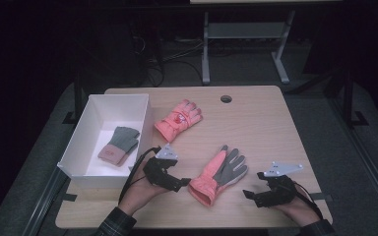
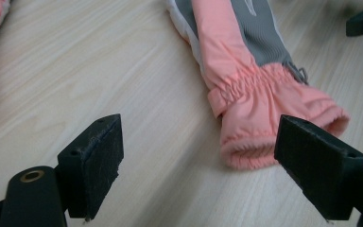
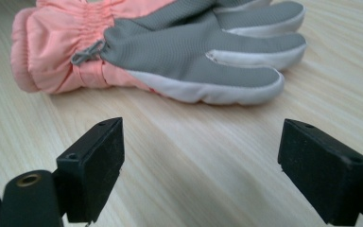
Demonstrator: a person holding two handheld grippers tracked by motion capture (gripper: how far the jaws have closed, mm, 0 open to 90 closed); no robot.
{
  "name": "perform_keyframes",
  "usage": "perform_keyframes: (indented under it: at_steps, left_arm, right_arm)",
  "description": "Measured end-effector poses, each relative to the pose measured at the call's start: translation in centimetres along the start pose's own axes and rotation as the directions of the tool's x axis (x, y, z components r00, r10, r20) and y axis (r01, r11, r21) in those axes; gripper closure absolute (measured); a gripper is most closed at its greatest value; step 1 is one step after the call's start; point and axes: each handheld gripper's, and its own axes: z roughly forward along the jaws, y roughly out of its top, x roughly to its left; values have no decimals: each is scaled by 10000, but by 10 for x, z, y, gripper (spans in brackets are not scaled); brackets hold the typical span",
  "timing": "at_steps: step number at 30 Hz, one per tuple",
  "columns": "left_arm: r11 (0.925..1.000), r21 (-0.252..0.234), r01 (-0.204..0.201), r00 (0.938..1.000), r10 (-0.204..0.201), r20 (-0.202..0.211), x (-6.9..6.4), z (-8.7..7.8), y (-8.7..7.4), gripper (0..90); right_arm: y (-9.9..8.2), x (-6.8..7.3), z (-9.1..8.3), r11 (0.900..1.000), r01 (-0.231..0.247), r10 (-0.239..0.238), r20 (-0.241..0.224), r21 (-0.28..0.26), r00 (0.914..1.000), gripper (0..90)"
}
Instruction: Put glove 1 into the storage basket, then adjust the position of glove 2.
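I've got both grippers flanking the near glove (image 1: 219, 174), which lies palm-up on the table (image 1: 275, 123) btw them, cuff twd me, fingers away. Left gripper (image 1: 184, 182) sits right at the cuff; in the left gripper view its jaws stand wide w/ the cuff (image 2: 264, 137) just ahead, nothing pinched. Looks lined up that way bc the cuff's the easiest bit to grab. Right gripper (image 1: 246, 194) is off to the side, apart from the glove, jaws spread, empty; right gripper view has the grey palm (image 3: 184, 52) ahead, untouched. One small glove (image 1: 119, 145) is already in the white box (image 1: 109, 101); a 2nd pink glove (image 1: 178, 119) waits beside it. My guess: near glove goes to the box next.
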Motion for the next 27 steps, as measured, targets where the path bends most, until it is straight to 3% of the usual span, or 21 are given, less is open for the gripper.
perform_keyframes:
  at_steps: [8, 14, 18, 22, 27]
  left_arm:
    - [9997, 50, 251, 9993, -249, -268, 4, 5, 17, 160]
    - [9982, 47, 598, 9970, -595, -490, 14, 13, 27, 160]
    - [9957, -11, 931, 9931, -929, -721, 24, 18, 34, 161]
    - [9949, 45, 1006, 9914, -999, -843, 32, 23, 44, 161]
    - [9932, -217, 1148, 9879, -1164, -1025, 49, 26, 60, 192]
  right_arm:
    - [-6, -4, -6, 9999, -65, 66, 79, -125, 9999, 149]
    - [-7, -5, -6, 9999, -16, 16, 43, -156, 10000, 144]
    - [-7, -5, -6, 9999, -8, 9, 49, -143, 10000, 144]
    - [-7, -4, -4, 9999, 10, -9, 96, -111, 10000, 143]
    - [-7, -3, -4, 10000, -15, 16, 52, -77, 10000, 142]
